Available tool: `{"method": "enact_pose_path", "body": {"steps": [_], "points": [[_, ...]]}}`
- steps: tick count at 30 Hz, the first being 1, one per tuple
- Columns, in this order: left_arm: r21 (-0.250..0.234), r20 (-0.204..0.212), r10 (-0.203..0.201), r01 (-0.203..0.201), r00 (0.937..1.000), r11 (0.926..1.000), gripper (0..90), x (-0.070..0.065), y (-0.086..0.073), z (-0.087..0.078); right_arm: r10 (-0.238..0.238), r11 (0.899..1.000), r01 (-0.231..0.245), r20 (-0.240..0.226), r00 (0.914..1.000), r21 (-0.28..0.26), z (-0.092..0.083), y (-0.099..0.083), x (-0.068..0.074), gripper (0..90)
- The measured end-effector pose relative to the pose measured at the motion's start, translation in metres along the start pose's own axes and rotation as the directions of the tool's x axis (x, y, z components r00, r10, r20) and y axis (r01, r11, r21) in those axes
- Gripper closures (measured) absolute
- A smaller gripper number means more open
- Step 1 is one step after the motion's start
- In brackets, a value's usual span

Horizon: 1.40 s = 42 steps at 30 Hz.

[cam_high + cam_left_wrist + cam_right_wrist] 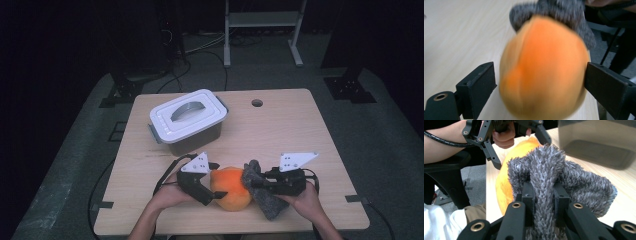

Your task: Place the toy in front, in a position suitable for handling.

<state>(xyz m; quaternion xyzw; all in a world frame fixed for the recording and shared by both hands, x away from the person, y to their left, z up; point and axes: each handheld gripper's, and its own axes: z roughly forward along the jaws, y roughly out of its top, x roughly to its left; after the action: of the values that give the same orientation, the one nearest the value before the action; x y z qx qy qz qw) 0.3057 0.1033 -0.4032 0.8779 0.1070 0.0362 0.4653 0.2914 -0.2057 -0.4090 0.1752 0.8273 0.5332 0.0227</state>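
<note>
Two things sat low in the middle of the high view, on the desk [280, 120]: an orange ball-like fruit [231, 189] and a grey fuzzy cloth [264, 196] touching its right side. My left hand-held gripper [216, 185] had its jaws spread wide around the fruit; whether the pads pressed it I could not tell. My right hand-held gripper [252, 184] was pinching a fold of the cloth, jaws nearly together. I judged the fruit smooth, round and likely to roll or slip, so best held across its widest girth. The cloth looked soft, light and limp; any bunched fold would do. A lidded box [189, 120] stood toward the upper left.
</note>
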Motion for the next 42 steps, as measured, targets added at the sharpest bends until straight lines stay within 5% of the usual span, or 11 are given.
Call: {"method": "enact_pose_path", "body": {"steps": [3,6,9,11,14,20,30,35,37,38,42], "points": [[-0.011,0.049,-0.025,0.025,0.9985,0.9996,20.3,0.003,-0.007,0.004,0.009,1.0,-0.009,-0.003,1.0,0.009,-0.003,-0.003,-0.003,75.2],[-0.034,0.023,0.021,-0.021,0.9995,0.9992,32.4,-0.002,-0.005,0.002,0.017,1.0,-0.016,-0.008,0.9998,0.021,-0.009,-0.004,-0.007,75.3],[-0.051,-0.018,0.066,-0.067,0.9976,0.9965,42.1,-0.006,0.001,-0.002,0.003,0.999,-0.002,0.025,0.9997,-0.047,-0.022,0.005,-0.004,75.3],[-0.015,-0.067,0.15,-0.152,0.9863,0.9883,42.9,-0.014,0.008,-0.004,-0.019,0.997,0.022,0.036,0.9992,-0.074,-0.023,0.012,0.001,75.3],[-0.008,-0.061,0.175,-0.176,0.9827,0.9844,42.7,-0.017,0.008,-0.003,-0.055,0.997,0.057,0.048,0.9974,-0.057,-0.016,0.019,0.006,75.2],[-0.009,-0.022,0.107,-0.107,0.994,0.9942,16.4,-0.015,0.006,0.007,-0.05,0.999,0.05,0.018,0.9986,0.001,-0.003,0.014,0.006,75.3],[-0.007,-0.022,0.211,-0.212,0.9771,0.9773,31.1,-0.027,0.006,0.016,-0.108,0.994,0.108,-0.015,0.9941,0.005,0.003,0.025,0.021,75.4],[-0.011,-0.037,0.175,-0.176,0.9838,0.9843,34.2,-0.021,0.006,0.012,-0.064,0.998,0.064,0.011,0.9979,-0.008,-0.006,0.018,0.009,75.4],[-0.021,-0.044,0.134,-0.135,0.99,0.9906,34.7,-0.016,0.004,0.01,-0.045,0.999,0.045,0.026,0.9986,-0.004,-0.009,0.012,0.004,75.4],[-0.04,-0.053,0.072,-0.074,0.996,0.9964,35.3,-0.009,0.002,0.008,-0.032,0.999,0.032,0.04,0.9987,0.002,-0.011,0.007,0.001,75.4],[-0.056,-0.066,-0.019,0.015,0.9977,0.9983,36.0,-0.001,0.0,0.006,-0.043,0.999,0.042,0.06,0.9973,0.025,-0.011,0.004,0.002,75.3]]}}
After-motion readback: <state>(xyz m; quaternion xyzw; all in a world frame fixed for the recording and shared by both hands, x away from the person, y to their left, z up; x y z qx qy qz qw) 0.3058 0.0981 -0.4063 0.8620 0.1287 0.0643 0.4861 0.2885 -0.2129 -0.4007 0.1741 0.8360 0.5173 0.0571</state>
